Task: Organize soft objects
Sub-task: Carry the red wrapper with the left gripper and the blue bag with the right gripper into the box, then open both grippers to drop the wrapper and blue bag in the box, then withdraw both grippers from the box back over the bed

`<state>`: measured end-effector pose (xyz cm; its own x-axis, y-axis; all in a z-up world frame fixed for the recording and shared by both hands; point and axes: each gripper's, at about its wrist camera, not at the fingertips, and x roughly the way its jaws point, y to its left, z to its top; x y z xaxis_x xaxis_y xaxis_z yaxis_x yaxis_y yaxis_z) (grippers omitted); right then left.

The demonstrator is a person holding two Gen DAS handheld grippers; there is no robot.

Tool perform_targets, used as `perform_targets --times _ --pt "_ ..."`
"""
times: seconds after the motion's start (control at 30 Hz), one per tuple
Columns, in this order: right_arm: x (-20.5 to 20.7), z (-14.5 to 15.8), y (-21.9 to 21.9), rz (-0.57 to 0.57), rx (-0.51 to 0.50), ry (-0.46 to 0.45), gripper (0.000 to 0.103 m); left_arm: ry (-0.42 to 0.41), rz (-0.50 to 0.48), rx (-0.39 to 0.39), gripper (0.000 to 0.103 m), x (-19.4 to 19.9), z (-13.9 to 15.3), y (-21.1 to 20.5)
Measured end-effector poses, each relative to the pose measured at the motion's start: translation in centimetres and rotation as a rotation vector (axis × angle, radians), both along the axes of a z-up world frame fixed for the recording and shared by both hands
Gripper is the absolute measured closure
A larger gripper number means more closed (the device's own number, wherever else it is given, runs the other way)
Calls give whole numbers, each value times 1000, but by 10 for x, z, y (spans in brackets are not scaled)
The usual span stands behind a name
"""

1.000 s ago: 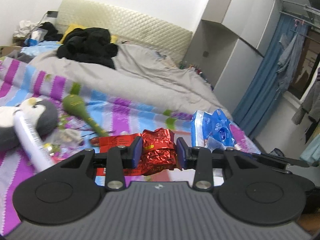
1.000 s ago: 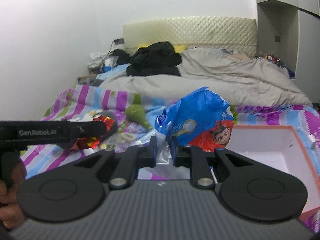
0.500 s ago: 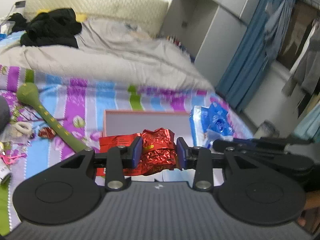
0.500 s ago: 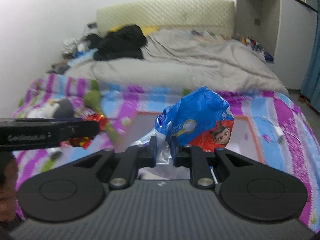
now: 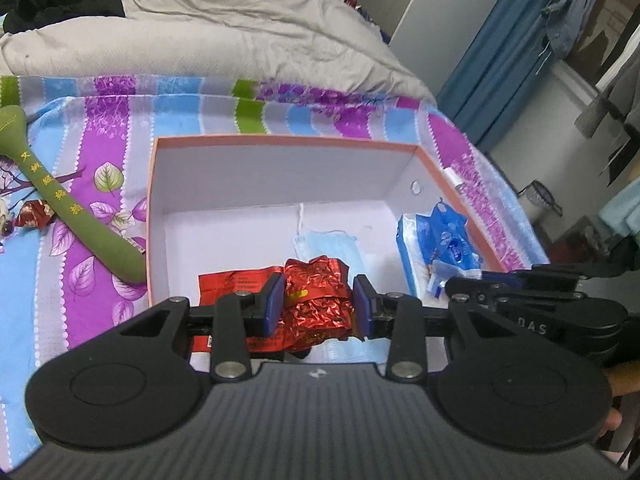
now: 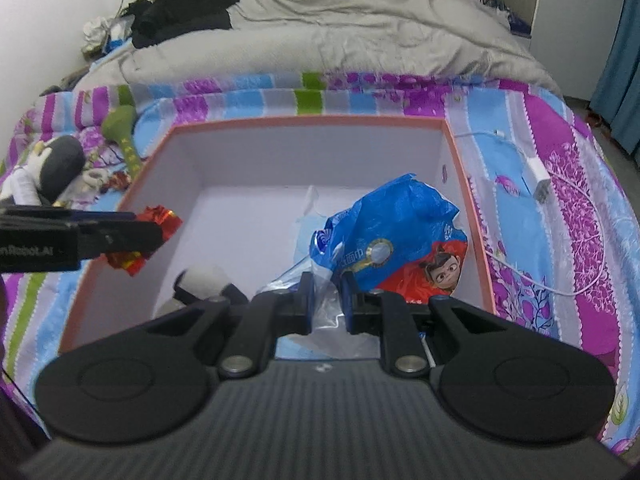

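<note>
Bedroom, striped purple-and-blue bedspread (image 5: 100,132), grey duvet (image 5: 208,28) heaped across the top of both frames. At frame centre, sitting on the spread: pink-rimmed white box (image 5: 280,142), pale blue mask (image 5: 320,240) lying inside.

Left gripper (image 5: 318,304): partly open, clamped on crinkled red foil packet (image 5: 316,300), held above the box's near end, low centre of frame. Right gripper (image 6: 326,300): nearly closed, pinching only the clear tail of blue tissue pack (image 6: 396,236), pack standing up right of centre over the box.

Likely trouble: thin film slipping out of that narrow pinch, pack tipping against the right wall or over the rim. Foil springy, could bounce or cling to a pad on release. Both grippers close together at lower right of left view; could knock each other while lowering.

Compared with a second ago: then aimed across the bed at headboard and toys, box barely in view; now tilted down over the box. Same grips on both.
</note>
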<state>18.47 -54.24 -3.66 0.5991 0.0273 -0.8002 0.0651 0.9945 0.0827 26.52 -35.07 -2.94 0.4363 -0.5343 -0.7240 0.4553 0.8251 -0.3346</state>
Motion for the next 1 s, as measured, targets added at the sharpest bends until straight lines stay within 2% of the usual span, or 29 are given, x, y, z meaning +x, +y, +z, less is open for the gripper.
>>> perform_targets --times 0.2,0.27,0.37,0.5,0.77,1.0 --pt "2 -10 -8 5 19 11 84 11 -6 32 59 7 -11 -5" --pt "3 -12 -10 3 28 13 82 6 -10 30 53 7 -11 -7" --pt "3 -9 -13 -6 47 5 73 -29 -4 44 51 4 -7 -11" --pt "-2 3 -12 -15 51 -30 72 -43 -15 23 51 -3 1 -9" --pt "-23 42 1 -44 31 -141 72 -162 -7 -9 51 -28 39 9" --pt "-56 75 34 -43 14 -275 72 -269 26 -72 48 -61 82 47"
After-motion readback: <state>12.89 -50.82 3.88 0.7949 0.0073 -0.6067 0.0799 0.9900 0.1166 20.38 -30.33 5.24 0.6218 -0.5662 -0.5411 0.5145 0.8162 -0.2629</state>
